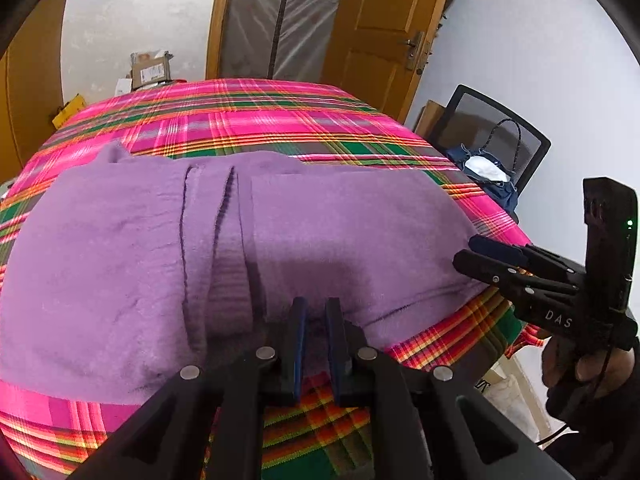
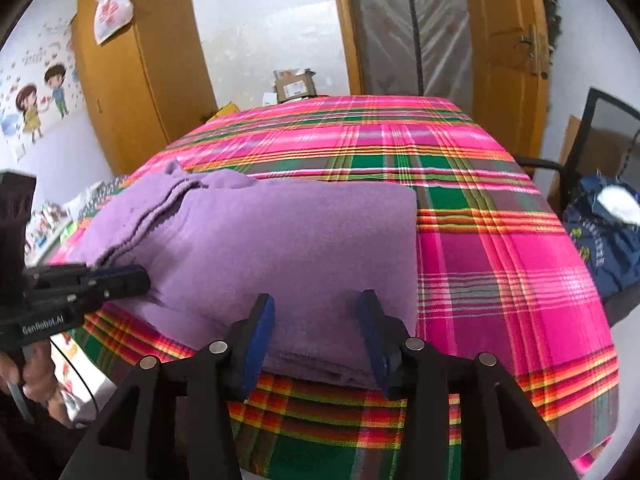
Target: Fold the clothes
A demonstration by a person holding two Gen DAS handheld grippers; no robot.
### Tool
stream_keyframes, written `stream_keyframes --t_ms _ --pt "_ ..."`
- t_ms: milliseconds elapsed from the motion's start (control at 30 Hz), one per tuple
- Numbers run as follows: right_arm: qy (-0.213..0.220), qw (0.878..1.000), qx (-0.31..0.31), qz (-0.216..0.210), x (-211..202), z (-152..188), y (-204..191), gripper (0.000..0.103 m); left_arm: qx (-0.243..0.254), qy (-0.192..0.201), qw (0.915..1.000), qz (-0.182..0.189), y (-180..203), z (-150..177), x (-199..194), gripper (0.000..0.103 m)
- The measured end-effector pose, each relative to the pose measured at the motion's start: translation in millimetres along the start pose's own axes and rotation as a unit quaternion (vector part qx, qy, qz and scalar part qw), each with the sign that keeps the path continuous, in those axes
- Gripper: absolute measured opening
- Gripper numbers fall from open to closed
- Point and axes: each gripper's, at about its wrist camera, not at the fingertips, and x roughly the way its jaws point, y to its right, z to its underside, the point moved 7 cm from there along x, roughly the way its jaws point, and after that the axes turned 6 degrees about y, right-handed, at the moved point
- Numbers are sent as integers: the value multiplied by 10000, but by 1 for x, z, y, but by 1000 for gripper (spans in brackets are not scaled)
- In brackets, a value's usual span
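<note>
Purple garment (image 1: 280, 248) is laid flat and already folded into a thick, layered rectangle on the plaid cloth (image 2: 500, 240) covering the table, toward its near left part; layered edges are seen at the far left corner in the right wrist view. Left gripper (image 1: 316, 312) is held at the near edge with its fingers almost closed, a narrow gap left between them; whether fabric is pinched there cannot be told, since the tips are only seen over the hem. Right gripper (image 2: 316, 312) is held over the near right edge with jaws spread wide and nothing clamped; the stacked hem is seen between and below the pads. Step judged: release after a fold, or set-up for the next one. For another fold, the near edge would need to be gripped through all layers by both grippers and carried evenly, so the stack is not skewed.
</note>
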Motion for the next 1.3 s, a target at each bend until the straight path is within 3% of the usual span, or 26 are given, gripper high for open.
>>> stream_keyframes --t_ms 100,267,467,767,900,1300 --pt "17 9989 417 -223 -1 -1 4 56 -61 105 9999 26 -3 -5 -9 9" --pt "18 9950 858 -512 -3 -4 9 56 23 324 9994 102 0 -17 -19 9" --pt "-55 9983 453 -357 -9 -8 5 56 73 -8 9998 199 6 -4 2 9" --pt "-153 9920 1227 -254 -16 -5 48 57 33 51 9995 305 6 0 6 9" --pt "-141 9859 1605 -457 -17 -3 56 57 -2 76 9994 331 6 1 5 9" --pt "-333 9864 1458 -679 12 -23 60 57 -27 89 9995 304 7 1 6 9"
